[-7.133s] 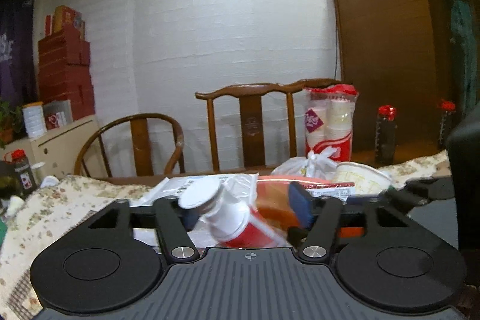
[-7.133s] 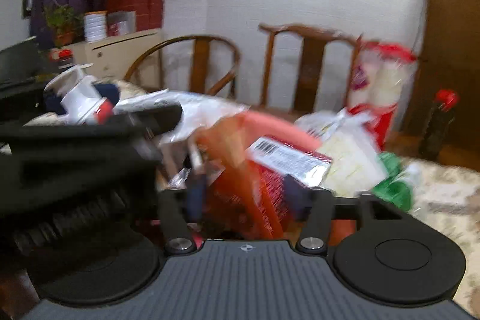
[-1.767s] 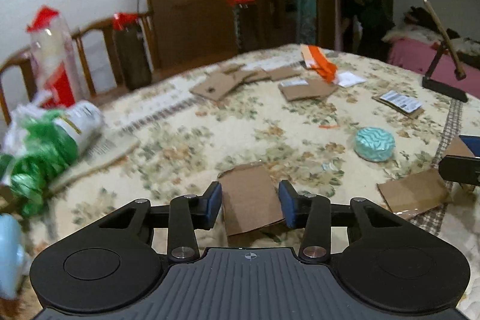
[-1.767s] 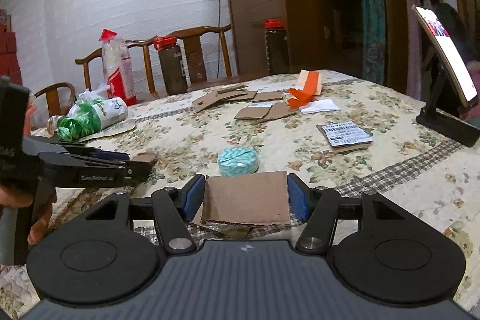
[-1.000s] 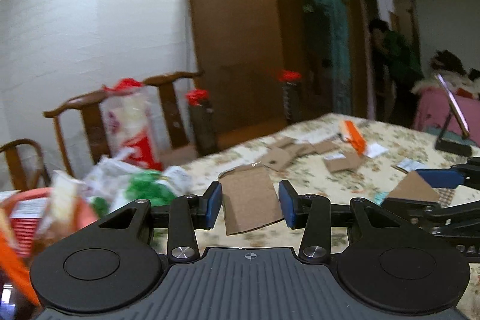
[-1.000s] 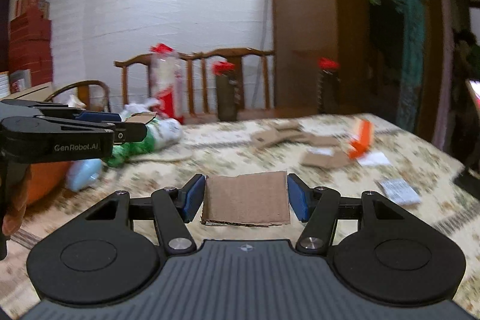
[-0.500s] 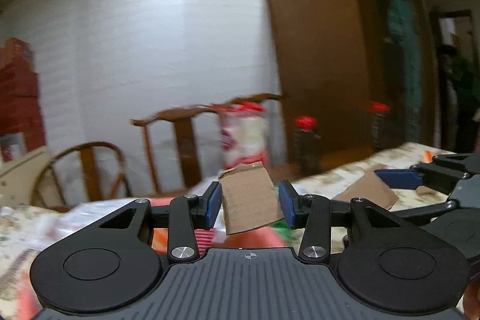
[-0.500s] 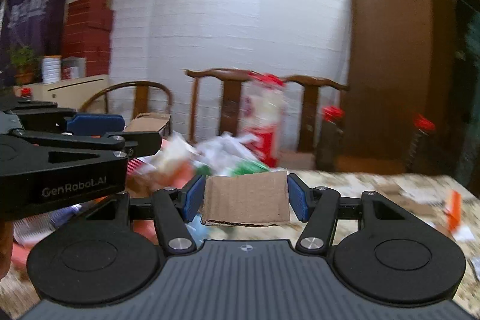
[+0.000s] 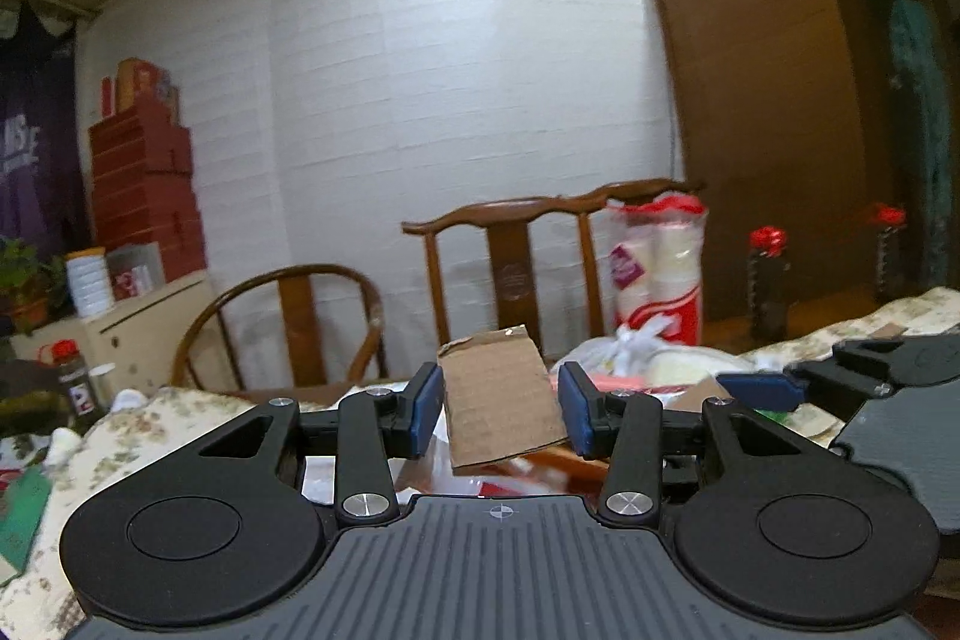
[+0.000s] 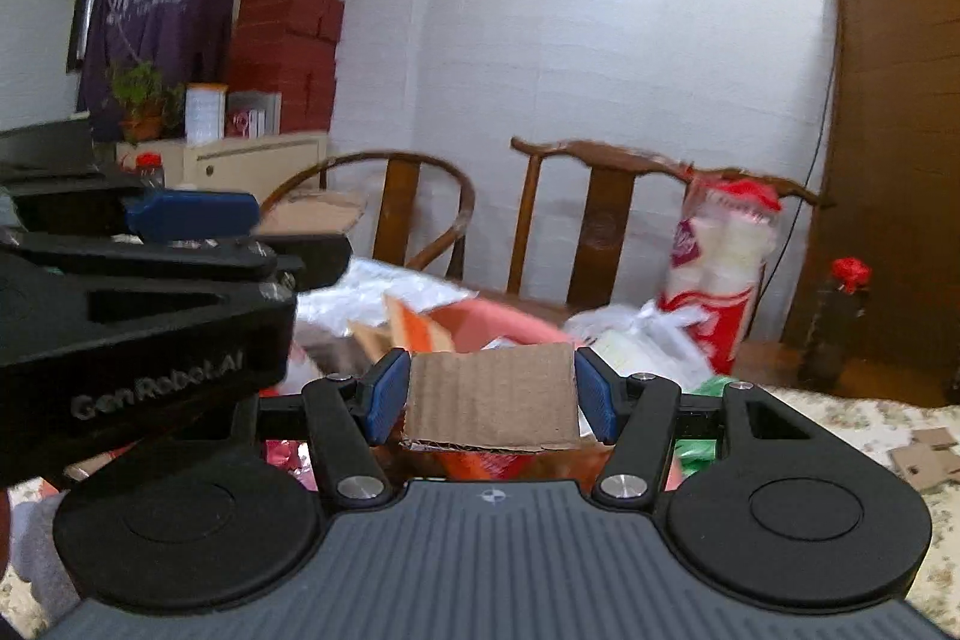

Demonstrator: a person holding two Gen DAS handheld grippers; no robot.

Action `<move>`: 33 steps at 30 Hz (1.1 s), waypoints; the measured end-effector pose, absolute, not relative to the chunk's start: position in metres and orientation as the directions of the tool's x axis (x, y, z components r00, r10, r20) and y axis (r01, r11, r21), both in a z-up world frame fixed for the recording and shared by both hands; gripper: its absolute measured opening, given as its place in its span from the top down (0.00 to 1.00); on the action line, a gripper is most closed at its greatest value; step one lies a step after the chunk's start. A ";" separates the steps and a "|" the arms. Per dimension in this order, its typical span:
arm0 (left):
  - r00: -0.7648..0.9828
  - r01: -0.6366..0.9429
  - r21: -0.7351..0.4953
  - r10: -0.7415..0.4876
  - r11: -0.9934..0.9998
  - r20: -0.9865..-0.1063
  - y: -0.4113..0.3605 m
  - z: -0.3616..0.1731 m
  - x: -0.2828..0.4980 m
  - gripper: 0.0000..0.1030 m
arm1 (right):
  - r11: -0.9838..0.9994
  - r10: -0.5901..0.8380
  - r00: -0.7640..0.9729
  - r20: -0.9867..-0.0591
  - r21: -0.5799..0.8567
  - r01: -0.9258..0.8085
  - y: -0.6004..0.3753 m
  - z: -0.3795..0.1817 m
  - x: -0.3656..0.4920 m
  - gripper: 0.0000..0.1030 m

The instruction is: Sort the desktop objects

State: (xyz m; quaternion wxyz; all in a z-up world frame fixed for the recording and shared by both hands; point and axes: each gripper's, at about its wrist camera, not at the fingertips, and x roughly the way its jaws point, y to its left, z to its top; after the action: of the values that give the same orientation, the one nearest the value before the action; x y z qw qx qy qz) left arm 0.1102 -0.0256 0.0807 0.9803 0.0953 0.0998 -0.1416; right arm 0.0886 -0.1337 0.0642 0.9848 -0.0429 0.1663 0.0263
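Observation:
My left gripper (image 9: 501, 409) is shut on a brown cardboard piece (image 9: 501, 394) and holds it in the air above a red basket (image 9: 558, 454) full of packets. My right gripper (image 10: 489, 394) is shut on a second, wider cardboard piece (image 10: 491, 397), also above the red basket (image 10: 498, 325). The two grippers are side by side: the right one shows at the right edge of the left wrist view (image 9: 762, 383), and the left one fills the left side of the right wrist view (image 10: 186, 214).
Two wooden chairs (image 9: 510, 256) stand behind the table by the white wall. A bag of paper cups (image 9: 657, 268) and a white plastic bag (image 10: 642, 340) sit beyond the basket. Dark bottles with red caps (image 9: 768, 280) and a brown wardrobe (image 9: 780, 130) are at right. Loose cardboard pieces (image 10: 921, 454) lie on the floral tablecloth.
Both grippers have swung left from the table's middle toward the red basket, each carrying its cardboard piece. Both stay shut on the pieces.

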 end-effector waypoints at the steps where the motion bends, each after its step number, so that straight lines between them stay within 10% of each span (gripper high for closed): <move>1: 0.943 0.289 0.161 -0.251 0.944 -0.221 -0.023 0.079 0.111 0.53 | 0.995 0.036 0.937 -0.347 -0.075 -0.066 -0.131 0.060 0.093 0.36; 6: 0.943 0.264 0.139 -0.225 0.954 -0.246 -0.019 0.073 0.118 0.08 | 0.995 -0.007 0.927 -0.374 -0.098 -0.032 -0.123 0.048 0.100 0.13; 9: 0.950 0.235 0.116 -0.203 0.965 -0.236 -0.015 0.072 0.120 0.01 | 0.996 0.003 0.928 -0.372 -0.085 -0.037 -0.125 0.050 0.098 0.10; 33: 0.970 0.085 0.070 -0.066 0.994 -0.235 0.009 0.074 0.072 0.00 | 1.000 0.013 0.950 -0.311 -0.018 -0.020 -0.125 0.064 0.048 0.09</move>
State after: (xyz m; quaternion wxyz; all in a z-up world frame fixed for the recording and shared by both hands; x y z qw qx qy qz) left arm 0.0719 0.0087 0.0737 0.9916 0.0398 0.1170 -0.0379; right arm 0.0475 -0.1247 0.0644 0.9874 -0.0103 0.1575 0.0085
